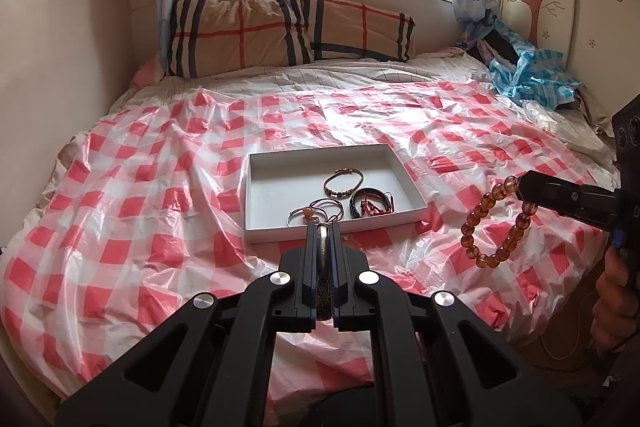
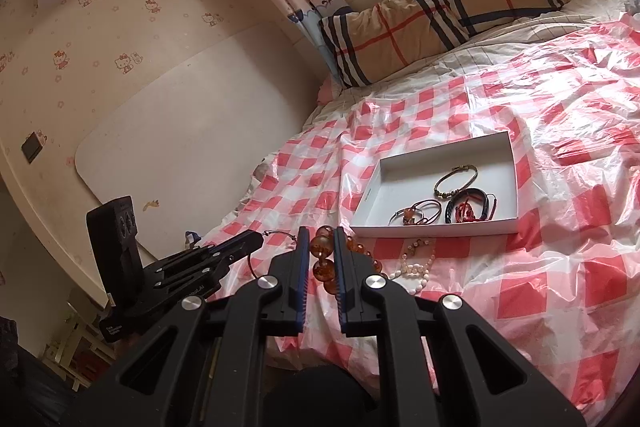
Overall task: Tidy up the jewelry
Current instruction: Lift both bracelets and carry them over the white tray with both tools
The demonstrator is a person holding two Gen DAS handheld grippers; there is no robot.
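A white box (image 1: 380,223) (image 2: 432,229) lies on the red-and-white checked plastic sheet (image 1: 160,187) covering the bed. Inside it are a brown bracelet (image 1: 343,183), black and red cord bracelets (image 1: 370,203) and thin rings with an orange bead (image 1: 316,213). My left gripper (image 1: 324,227) (image 2: 256,241) hovers just in front of the box, shut on a dark metal bangle (image 1: 323,267) (image 2: 280,233). To its right, my right gripper (image 1: 524,187) (image 2: 322,233) is shut on an amber bead bracelet (image 1: 486,202) (image 2: 322,247) that hangs from it. A pale bead bracelet (image 2: 420,267) rests on the sheet before the box.
Two plaid pillows (image 1: 280,31) lean at the head of the bed under the window. A blue-and-white cloth heap (image 1: 528,75) fills the far right corner. A wall runs along the bed's left side. A person's hand (image 1: 616,299) grips the right handle.
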